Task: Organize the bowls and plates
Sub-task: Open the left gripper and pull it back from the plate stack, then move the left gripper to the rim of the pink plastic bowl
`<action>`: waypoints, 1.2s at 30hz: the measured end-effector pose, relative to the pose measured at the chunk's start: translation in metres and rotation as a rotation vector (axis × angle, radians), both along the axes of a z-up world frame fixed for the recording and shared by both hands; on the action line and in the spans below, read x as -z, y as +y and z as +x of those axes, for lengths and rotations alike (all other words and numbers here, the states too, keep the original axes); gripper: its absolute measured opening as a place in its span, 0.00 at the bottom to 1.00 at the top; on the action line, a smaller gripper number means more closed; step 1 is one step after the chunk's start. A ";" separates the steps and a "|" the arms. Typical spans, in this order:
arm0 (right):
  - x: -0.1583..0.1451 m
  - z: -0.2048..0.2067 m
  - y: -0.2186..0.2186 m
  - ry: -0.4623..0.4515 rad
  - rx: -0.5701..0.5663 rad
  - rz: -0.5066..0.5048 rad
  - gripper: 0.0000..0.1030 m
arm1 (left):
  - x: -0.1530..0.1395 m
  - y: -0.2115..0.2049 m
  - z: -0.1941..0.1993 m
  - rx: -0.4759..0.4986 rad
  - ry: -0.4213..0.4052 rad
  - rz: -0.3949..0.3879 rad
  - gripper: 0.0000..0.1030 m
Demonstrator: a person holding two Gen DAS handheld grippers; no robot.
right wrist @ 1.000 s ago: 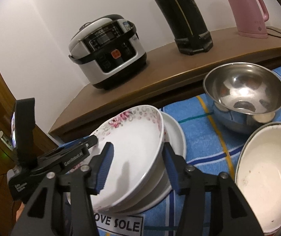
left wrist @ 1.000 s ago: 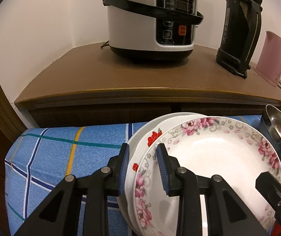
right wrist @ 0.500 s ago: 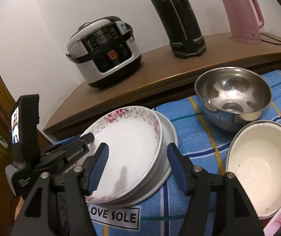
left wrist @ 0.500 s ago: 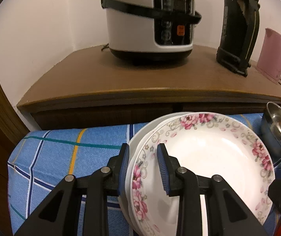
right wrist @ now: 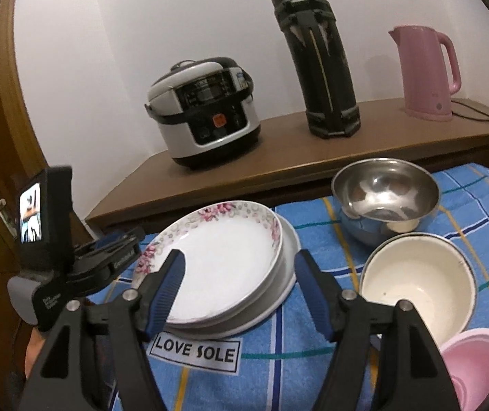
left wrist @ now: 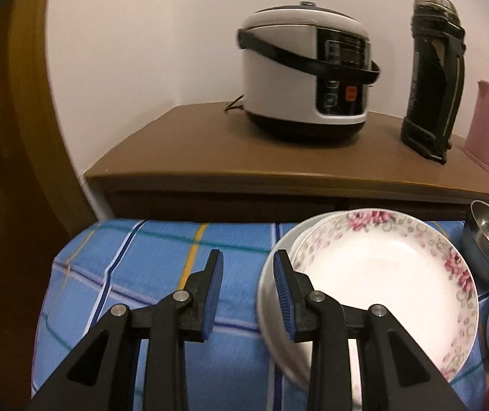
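Stacked near the left end of the blue checked cloth (right wrist: pixel 306 370) are at least three plates, with a flowered plate (right wrist: pixel 223 253) seen on top. Two bowls are counted in the right wrist view: a steel bowl (right wrist: pixel 384 191) by the rear edge and a cream bowl (right wrist: pixel 415 277) before it, both empty; only slivers of them are caught in the left view. The left gripper (left wrist: pixel 247 291) is held off the stack's left rim, jaws parted and empty. The right gripper (right wrist: pixel 239 291) is spread wide, nothing gripped.
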State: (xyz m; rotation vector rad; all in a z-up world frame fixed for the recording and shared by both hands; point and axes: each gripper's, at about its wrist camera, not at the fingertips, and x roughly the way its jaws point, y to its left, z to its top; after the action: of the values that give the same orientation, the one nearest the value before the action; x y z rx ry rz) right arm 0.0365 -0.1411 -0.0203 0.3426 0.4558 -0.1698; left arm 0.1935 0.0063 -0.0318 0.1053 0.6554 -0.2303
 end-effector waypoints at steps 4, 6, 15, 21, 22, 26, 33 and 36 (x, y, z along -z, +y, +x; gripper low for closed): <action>-0.005 -0.009 0.004 -0.008 -0.023 -0.001 0.69 | 0.003 0.007 -0.012 -0.028 0.019 0.003 0.33; -0.006 -0.014 0.006 -0.010 -0.032 -0.003 0.69 | 0.004 0.007 -0.021 -0.026 0.033 0.002 0.33; -0.020 -0.047 0.009 -0.045 -0.065 -0.029 0.70 | -0.013 -0.001 -0.067 -0.021 0.019 0.022 0.50; -0.030 -0.067 0.005 -0.076 -0.062 -0.049 0.72 | -0.029 -0.011 -0.099 -0.033 -0.029 0.047 0.65; -0.030 -0.070 0.003 -0.077 -0.061 -0.049 0.72 | -0.030 -0.013 -0.102 -0.031 -0.025 0.045 0.65; -0.030 -0.082 -0.005 -0.077 -0.060 -0.031 0.72 | -0.032 -0.021 -0.115 -0.023 -0.004 0.036 0.65; -0.034 -0.103 -0.017 -0.095 -0.038 -0.041 0.72 | -0.030 -0.032 -0.131 -0.015 0.010 0.043 0.65; -0.033 -0.112 -0.023 -0.096 -0.028 -0.041 0.72 | -0.029 -0.036 -0.138 -0.003 0.027 0.034 0.65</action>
State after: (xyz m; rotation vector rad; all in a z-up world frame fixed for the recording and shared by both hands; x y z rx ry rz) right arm -0.0751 -0.1642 0.0130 0.3024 0.3619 -0.1353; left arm 0.0558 -0.0296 -0.0031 0.1346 0.6862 -0.2184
